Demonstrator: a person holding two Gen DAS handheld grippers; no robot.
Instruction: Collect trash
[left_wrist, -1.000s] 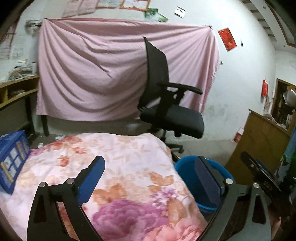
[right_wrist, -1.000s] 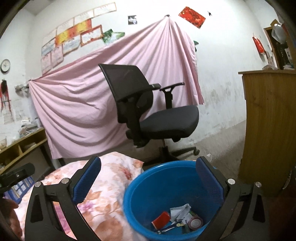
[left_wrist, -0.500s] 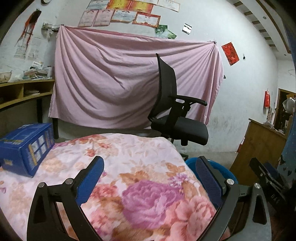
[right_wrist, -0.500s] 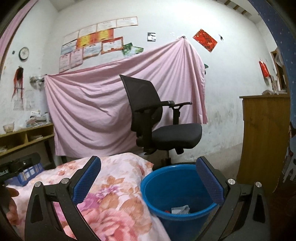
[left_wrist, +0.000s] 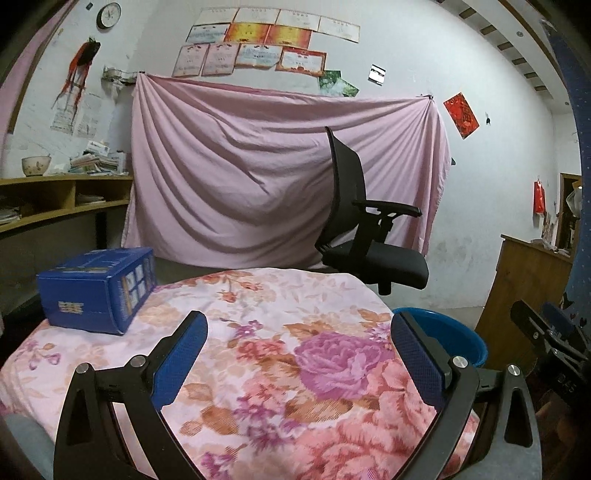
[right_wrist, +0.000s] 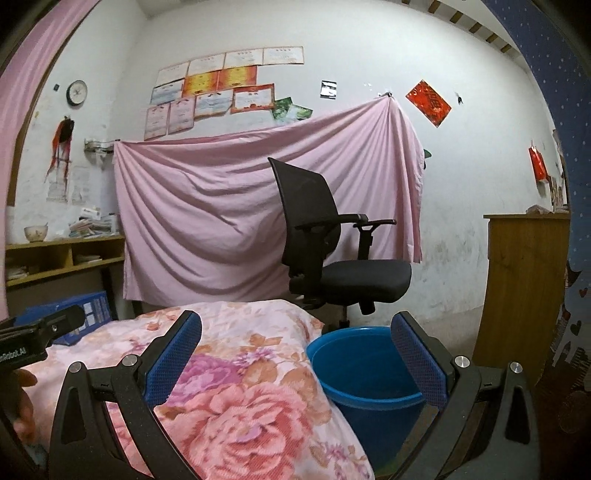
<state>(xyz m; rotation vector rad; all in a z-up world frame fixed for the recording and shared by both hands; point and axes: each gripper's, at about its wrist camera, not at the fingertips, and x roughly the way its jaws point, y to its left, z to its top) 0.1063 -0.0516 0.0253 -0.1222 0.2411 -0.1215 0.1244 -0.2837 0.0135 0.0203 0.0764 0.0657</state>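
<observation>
Floral cloth (left_wrist: 280, 332) in pink and orange is spread over the table, and nothing but a blue carton (left_wrist: 94, 290) is seen on it, standing near the far left corner. Small picture panels are printed on the carton's end face, with a line of yellow characters low on its long side; none of it can be read. The left gripper (left_wrist: 299, 363) is held over the cloth with its jaws spread wide and nothing between them. The right gripper (right_wrist: 295, 363) is likewise wide open and empty, straddling the table edge and a blue bucket (right_wrist: 365, 373) that stands on the floor just beside the table's right end. The bucket's contents cannot be seen from this angle, so no trash is visible in either view. Behind the table a black office chair (left_wrist: 369, 229) stands before a pink sheet (left_wrist: 258, 177) hung on the wall. Certificates (left_wrist: 258, 48), a round clock (left_wrist: 109, 14) and a red paper square (left_wrist: 461, 115) are fixed above; their writing is too small to read. At the left edge of the right wrist view, part of the other tool bears white lettering, cut off, ending in "Robot.AI".
</observation>
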